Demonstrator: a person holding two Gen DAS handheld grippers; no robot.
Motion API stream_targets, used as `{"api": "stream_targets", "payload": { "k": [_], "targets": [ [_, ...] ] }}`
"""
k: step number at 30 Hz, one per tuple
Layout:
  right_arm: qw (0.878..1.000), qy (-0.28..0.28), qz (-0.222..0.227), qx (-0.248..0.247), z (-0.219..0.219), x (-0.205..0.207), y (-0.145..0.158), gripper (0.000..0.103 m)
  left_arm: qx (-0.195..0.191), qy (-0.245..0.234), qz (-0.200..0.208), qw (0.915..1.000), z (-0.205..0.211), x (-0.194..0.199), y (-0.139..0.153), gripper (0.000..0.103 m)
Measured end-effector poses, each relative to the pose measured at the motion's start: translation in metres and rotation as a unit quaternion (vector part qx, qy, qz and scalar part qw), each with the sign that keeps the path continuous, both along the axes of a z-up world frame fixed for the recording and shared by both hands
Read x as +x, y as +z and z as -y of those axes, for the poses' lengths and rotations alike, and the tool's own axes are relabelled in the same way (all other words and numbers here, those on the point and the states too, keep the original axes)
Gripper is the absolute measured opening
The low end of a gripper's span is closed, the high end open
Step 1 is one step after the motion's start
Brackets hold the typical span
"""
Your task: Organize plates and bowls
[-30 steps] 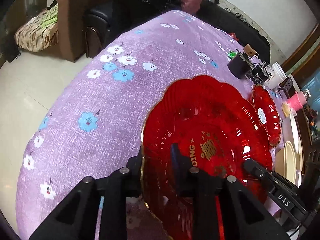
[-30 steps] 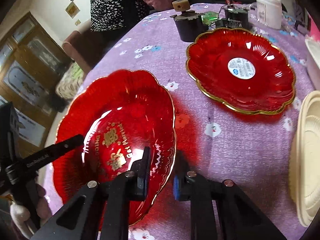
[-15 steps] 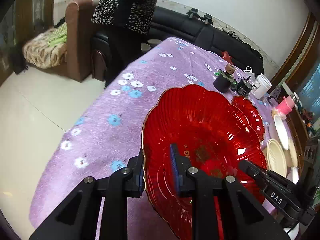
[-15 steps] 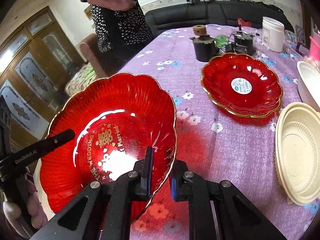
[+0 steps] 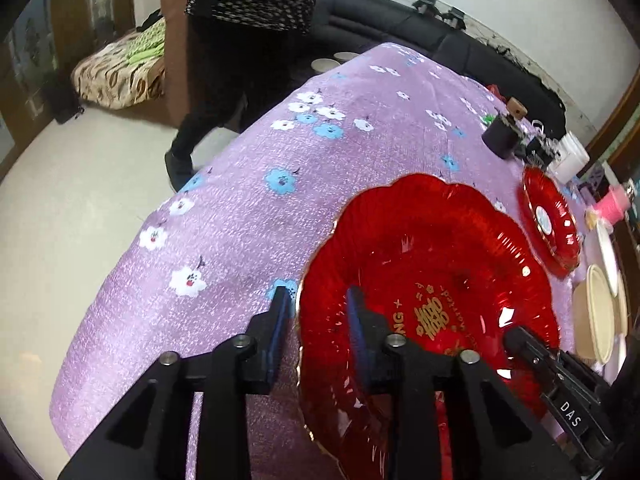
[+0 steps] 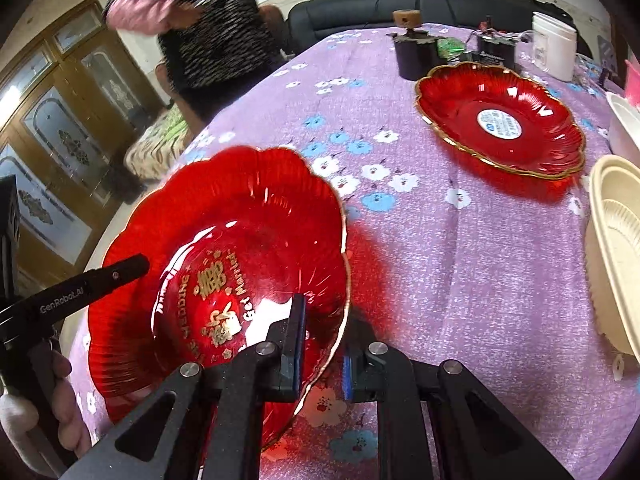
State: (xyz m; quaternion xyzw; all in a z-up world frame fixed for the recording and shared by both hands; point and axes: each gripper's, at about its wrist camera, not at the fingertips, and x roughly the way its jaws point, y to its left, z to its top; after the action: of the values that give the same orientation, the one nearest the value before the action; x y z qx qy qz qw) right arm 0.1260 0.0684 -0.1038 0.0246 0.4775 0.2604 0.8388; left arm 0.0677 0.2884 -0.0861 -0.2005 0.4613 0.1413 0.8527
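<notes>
A large red scalloped plate (image 5: pixel 432 280) with gold lettering hangs above the purple flowered tablecloth (image 5: pixel 260 160). My left gripper (image 5: pixel 316 332) straddles its left rim, jaws a little apart and loose on the rim. My right gripper (image 6: pixel 320 344) is shut on the plate's (image 6: pixel 224 248) opposite rim. A second red plate (image 6: pixel 500 120) with a white sticker lies farther back on the table; it also shows in the left wrist view (image 5: pixel 548 220). Cream plates (image 6: pixel 616 256) lie at the right.
A black cylinder with a wooden knob (image 6: pixel 412 52), a small electronic device (image 6: pixel 492 48) and a white tub (image 6: pixel 554 46) stand behind the second plate. A person in a spotted top (image 6: pixel 212 32) stands by the table's far left. A black sofa (image 5: pixel 440 40) lies beyond.
The red plate has come back down toward the table after being raised. My left jaws have opened slightly around its rim. The person behind the table has moved.
</notes>
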Motion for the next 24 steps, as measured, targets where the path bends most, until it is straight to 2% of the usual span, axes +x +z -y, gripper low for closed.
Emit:
{"api": "stream_targets", "payload": {
  "k": [2, 3, 5, 7, 9, 10, 14, 24],
  "targets": [
    [1.000, -0.006, 0.004, 0.003, 0.004, -0.001, 0.002, 0.021, -0.008, 0.008, 0.011, 0.9999, -0.001, -0.007, 0.005, 0.045],
    [1.000, -0.009, 0.007, 0.006, 0.007, -0.002, 0.004, 0.027, -0.011, 0.012, 0.018, 0.9997, -0.002, -0.012, 0.009, 0.048],
    [1.000, -0.018, 0.016, 0.011, 0.015, -0.007, 0.009, 0.036, -0.012, 0.022, 0.029, 0.9993, 0.001, -0.021, 0.018, 0.049],
    [0.999, -0.026, 0.028, 0.018, 0.025, -0.013, 0.015, 0.037, -0.011, 0.030, 0.044, 0.9985, 0.006, -0.033, 0.031, 0.054],
    [0.998, -0.034, 0.041, 0.026, 0.037, -0.022, 0.021, 0.038, -0.011, 0.039, 0.069, 0.9968, 0.018, -0.049, 0.046, 0.068],
    [0.998, -0.038, 0.046, 0.029, 0.042, -0.027, 0.024, 0.038, -0.013, 0.038, 0.077, 0.9962, 0.023, -0.053, 0.051, 0.070],
    [0.996, -0.050, 0.066, 0.046, 0.065, -0.049, 0.035, 0.040, -0.024, -0.011, 0.111, 0.9935, 0.063, -0.068, 0.074, 0.073],
    [0.985, -0.092, 0.127, 0.078, 0.142, -0.092, 0.080, 0.041, -0.023, -0.125, 0.130, 0.9833, 0.156, -0.071, 0.116, 0.074]
  ]
}}
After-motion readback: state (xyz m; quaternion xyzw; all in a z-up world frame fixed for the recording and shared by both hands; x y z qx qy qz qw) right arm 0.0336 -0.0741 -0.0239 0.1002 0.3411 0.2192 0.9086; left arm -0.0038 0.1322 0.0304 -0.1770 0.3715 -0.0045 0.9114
